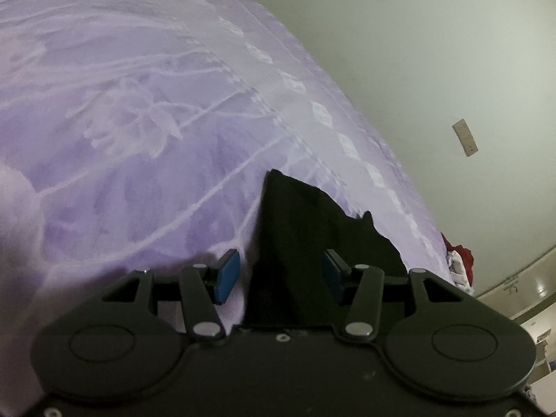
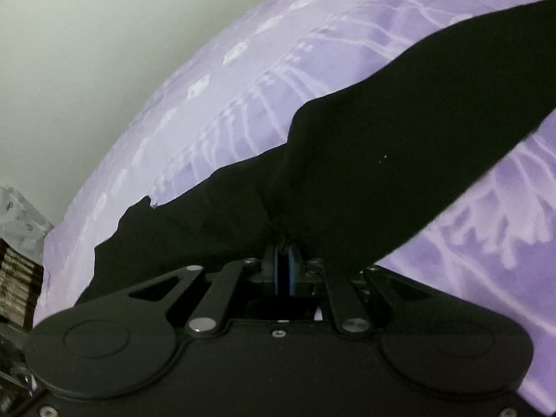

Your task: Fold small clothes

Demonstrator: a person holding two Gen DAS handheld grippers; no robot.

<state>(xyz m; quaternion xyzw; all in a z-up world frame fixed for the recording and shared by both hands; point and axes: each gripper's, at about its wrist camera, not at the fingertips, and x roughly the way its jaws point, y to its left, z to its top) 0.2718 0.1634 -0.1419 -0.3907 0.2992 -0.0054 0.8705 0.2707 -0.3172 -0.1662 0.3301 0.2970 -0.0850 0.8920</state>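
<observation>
- Right gripper (image 2: 285,260): fingers pinched on the black garment (image 2: 365,160), which runs away toward the bed's (image 2: 243,97) far side.
- Left gripper (image 1: 281,274): fingers half open, holding nothing; the garment's edge lies between them, nearer its right finger.

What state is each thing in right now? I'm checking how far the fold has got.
black garment: bunched, pinched at one spot by the right gripper, the rest trailing over the bed.
right gripper: shut on the black garment.
left gripper: open, pads apart, black cloth between them but not pressed.
purple bedsheet: spread over the bed.
pile of red and white clothes: heaped at the bed's edge, unfolded.
</observation>
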